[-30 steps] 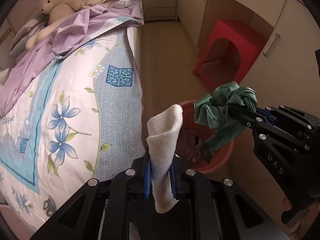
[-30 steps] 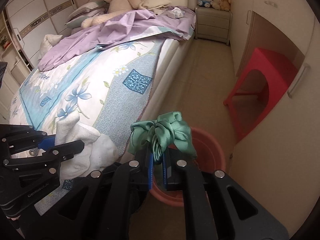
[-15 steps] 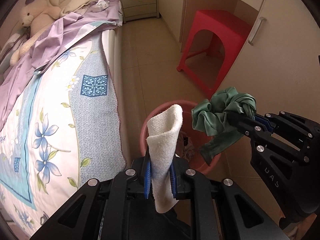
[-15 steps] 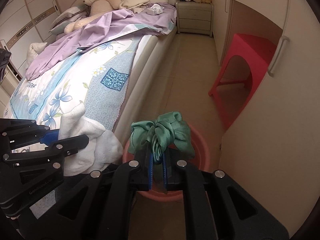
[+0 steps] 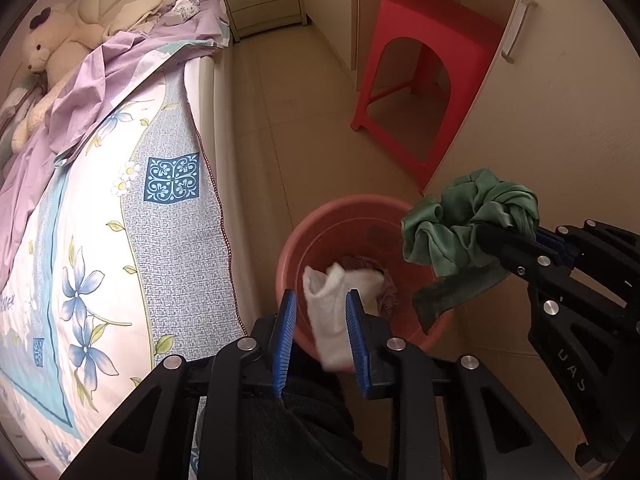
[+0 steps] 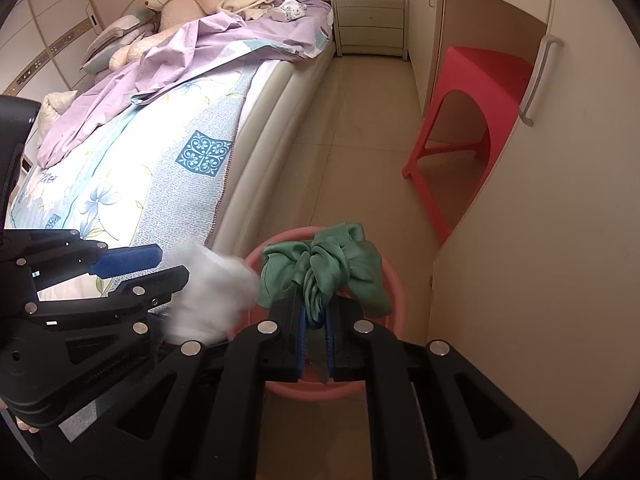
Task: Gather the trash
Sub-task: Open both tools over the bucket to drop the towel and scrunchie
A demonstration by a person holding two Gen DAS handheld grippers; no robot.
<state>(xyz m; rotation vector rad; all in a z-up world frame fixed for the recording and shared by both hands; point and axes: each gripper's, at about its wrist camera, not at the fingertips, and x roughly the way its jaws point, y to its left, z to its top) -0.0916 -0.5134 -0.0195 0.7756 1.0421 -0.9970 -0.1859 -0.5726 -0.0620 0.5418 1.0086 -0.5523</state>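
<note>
1. Two grippers are hanging over one basin, both pointing steeply down. The left gripper (image 5: 320, 312) is standing with its jaws parted, having just been opening. The white cloth (image 5: 334, 312) is hanging loose between the blue pads (image 5: 286, 332); it looks as if it is dropping, and it is blurring in the right wrist view.
2. Directly below the left gripper, the red basin (image 5: 296, 248) is sitting on the floor beside the bed (image 5: 160, 208), with a darker rag already lying inside.
3. To the right of the left gripper, the right gripper (image 6: 314, 328) is clamping fully onto the green cloth (image 6: 326, 268), which is bunching above the pads with one tail hanging down.
4. The green cloth is sitting over the basin's right rim rather than its centre; judging by this, release calls for a slight move inward.
5. Farther off, the red stool (image 5: 436, 52) is standing by the cupboard.
</note>
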